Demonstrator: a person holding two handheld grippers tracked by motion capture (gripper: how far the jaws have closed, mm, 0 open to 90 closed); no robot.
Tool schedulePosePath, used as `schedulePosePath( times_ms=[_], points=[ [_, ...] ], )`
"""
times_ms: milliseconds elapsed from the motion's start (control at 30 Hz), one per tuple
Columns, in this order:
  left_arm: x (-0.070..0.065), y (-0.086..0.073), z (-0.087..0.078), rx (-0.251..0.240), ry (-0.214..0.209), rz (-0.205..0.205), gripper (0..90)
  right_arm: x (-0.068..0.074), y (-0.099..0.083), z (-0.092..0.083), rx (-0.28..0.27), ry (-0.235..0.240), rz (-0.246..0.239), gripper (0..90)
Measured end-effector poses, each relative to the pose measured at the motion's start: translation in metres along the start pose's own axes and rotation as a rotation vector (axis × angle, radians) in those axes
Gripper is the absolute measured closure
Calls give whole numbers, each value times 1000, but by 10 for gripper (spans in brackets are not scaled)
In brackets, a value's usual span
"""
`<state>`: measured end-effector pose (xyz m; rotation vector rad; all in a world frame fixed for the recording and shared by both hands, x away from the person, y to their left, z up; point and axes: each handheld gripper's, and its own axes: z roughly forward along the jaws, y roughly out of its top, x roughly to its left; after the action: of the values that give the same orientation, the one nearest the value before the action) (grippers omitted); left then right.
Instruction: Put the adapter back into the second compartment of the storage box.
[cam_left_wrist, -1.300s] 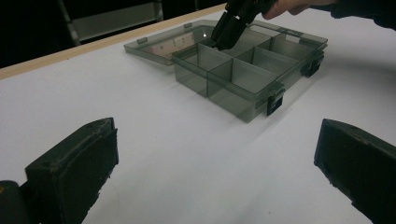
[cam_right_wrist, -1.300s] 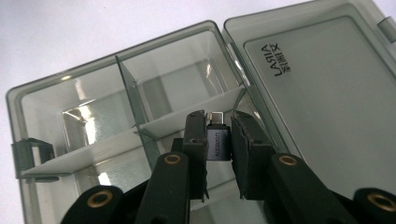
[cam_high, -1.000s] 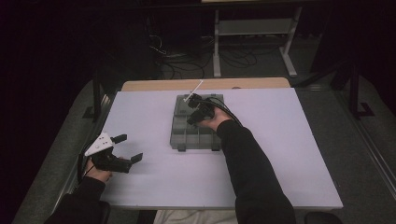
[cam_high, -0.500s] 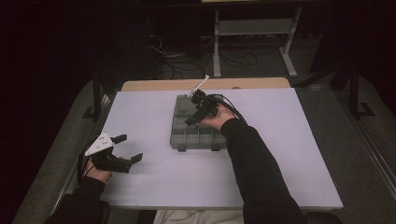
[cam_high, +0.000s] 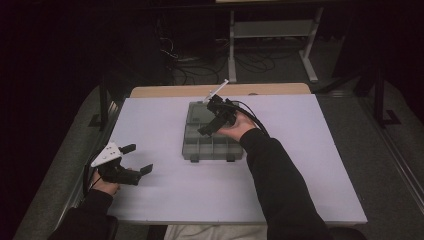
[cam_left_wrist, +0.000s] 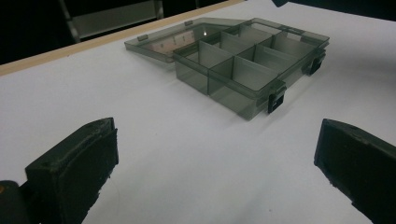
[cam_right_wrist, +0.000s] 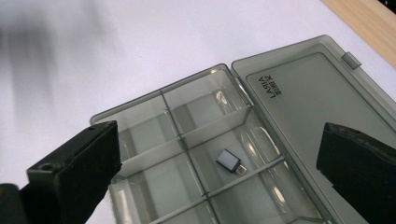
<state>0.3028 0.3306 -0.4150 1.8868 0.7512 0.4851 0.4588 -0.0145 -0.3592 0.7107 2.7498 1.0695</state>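
Lid of the organizer box (cam_right_wrist: 308, 116) lies flat open w/ embossed lettering, too small & mirrored to read. Box (cam_high: 212, 135) sits mid-table, toward the far edge. A small grey adapter (cam_right_wrist: 229, 162) lies in a compartment next to the lid hinge. Vs. half a sec ago, your right tool (cam_high: 216, 116) has lifted & tilted above the box; jaws spread wide, holding nothing. Your left tool (cam_high: 131, 162) hasn't moved, near the table's left edge, jaws spread, empty, above bare table (cam_left_wrist: 187, 154).
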Motion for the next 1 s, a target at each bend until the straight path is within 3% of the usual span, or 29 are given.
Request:
schedulePosePath(
  times_ms=[233, 700, 1000],
  points=[
    [0, 0, 0, 2, 0, 0, 0, 4, -5, -9, -41, 3, -8, 0],
    [1, 0, 1, 3, -2, 0, 0, 8, -14, -23, -62, -5, -7, 0],
    [1, 0, 1, 7, 0, -1, 0, 5, -29, -33, -68, -13, 14, 0]
  ],
)
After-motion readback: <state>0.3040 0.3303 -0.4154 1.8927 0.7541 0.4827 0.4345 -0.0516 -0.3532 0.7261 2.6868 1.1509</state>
